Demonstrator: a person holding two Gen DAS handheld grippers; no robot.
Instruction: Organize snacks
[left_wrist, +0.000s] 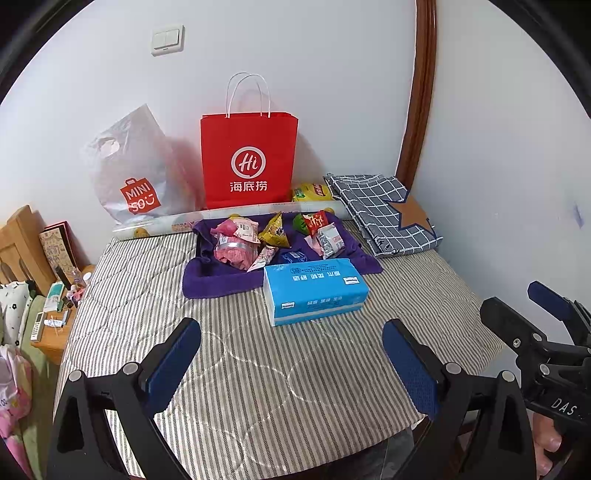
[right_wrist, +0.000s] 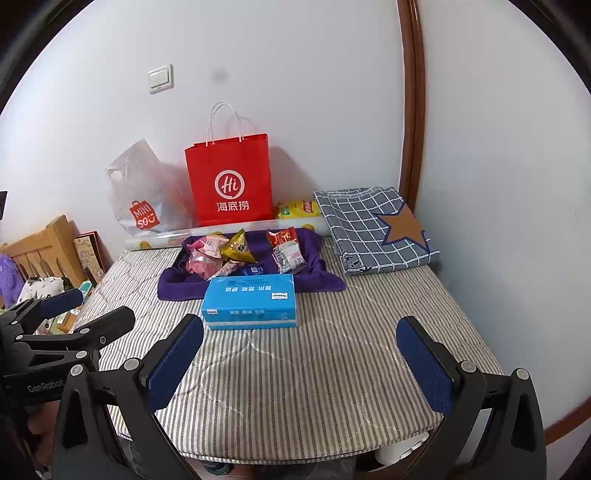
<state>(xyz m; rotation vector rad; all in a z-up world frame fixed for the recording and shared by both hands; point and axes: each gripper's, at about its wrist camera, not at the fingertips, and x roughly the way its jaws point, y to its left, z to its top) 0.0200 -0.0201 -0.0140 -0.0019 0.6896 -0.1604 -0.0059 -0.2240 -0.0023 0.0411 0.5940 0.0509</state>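
Several snack packets lie in a purple cloth tray (left_wrist: 218, 280) (right_wrist: 177, 286) at the back of the striped table: a pink packet (left_wrist: 236, 251) (right_wrist: 203, 264), a yellow triangular packet (left_wrist: 275, 230) (right_wrist: 238, 245), a red packet (left_wrist: 314, 221) (right_wrist: 282, 236) and a white packet (left_wrist: 330, 242) (right_wrist: 288, 256). A yellow snack bag (left_wrist: 312, 192) (right_wrist: 297, 208) lies behind the tray. My left gripper (left_wrist: 291, 363) (right_wrist: 85, 306) is open and empty over the near table. My right gripper (right_wrist: 301, 365) (left_wrist: 517, 299) is open and empty beside it.
A blue tissue pack (left_wrist: 314, 290) (right_wrist: 251, 301) lies in front of the tray. A red paper bag (left_wrist: 249, 158) (right_wrist: 229, 181) and a grey plastic bag (left_wrist: 136, 173) (right_wrist: 144, 192) stand against the wall. A folded checked cloth (left_wrist: 384, 210) (right_wrist: 373, 229) lies right. A cluttered nightstand (left_wrist: 59, 314) stands left.
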